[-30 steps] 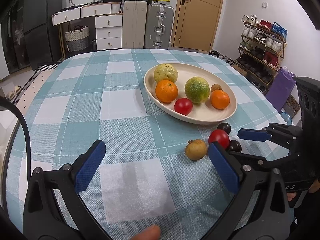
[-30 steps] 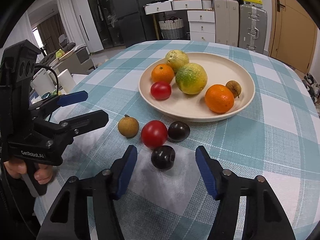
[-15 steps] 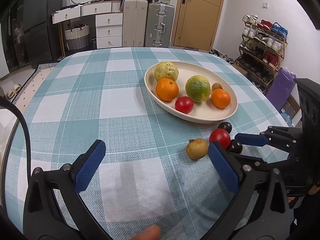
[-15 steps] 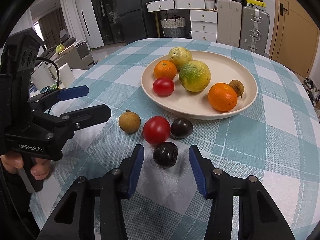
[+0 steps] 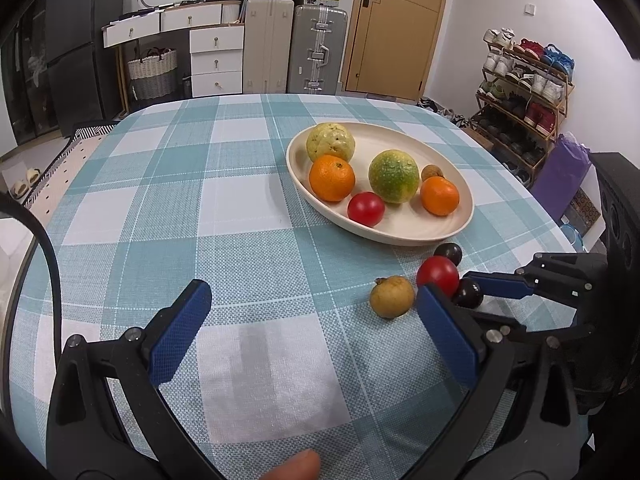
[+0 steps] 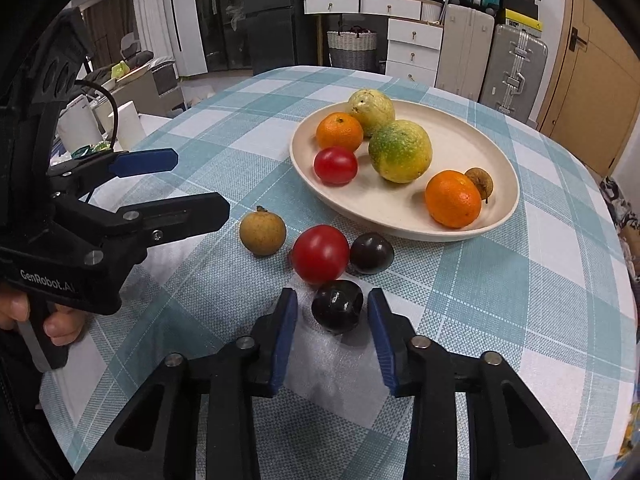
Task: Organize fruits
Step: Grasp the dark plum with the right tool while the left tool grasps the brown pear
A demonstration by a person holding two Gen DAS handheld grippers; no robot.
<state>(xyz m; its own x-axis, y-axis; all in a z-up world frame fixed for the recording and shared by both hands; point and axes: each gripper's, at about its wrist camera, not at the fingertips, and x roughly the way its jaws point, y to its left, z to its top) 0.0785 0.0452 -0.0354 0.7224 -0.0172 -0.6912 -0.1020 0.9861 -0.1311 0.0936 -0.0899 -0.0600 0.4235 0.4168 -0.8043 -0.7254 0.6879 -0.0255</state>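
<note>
Right wrist: glossy dark plum [image 6: 337, 306] between closing right tongs [image 6: 333, 316], contact unclear; left tongs [image 5: 312, 330] wide.

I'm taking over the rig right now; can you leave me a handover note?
Right hand-held gripper: jaws just closing around a dark plum on the cloth, not yet pressing it.
Left hand-held gripper: open, empty, above the cloth.
Done: six fruits lie on the plate.
Left: that plum, the second plum, tomato and longan, all on the cloth beside the plate.

Both wrist views close, angled down — share plate [image 5: 460, 224] [image 6: 504, 216], opposite sides.
</note>
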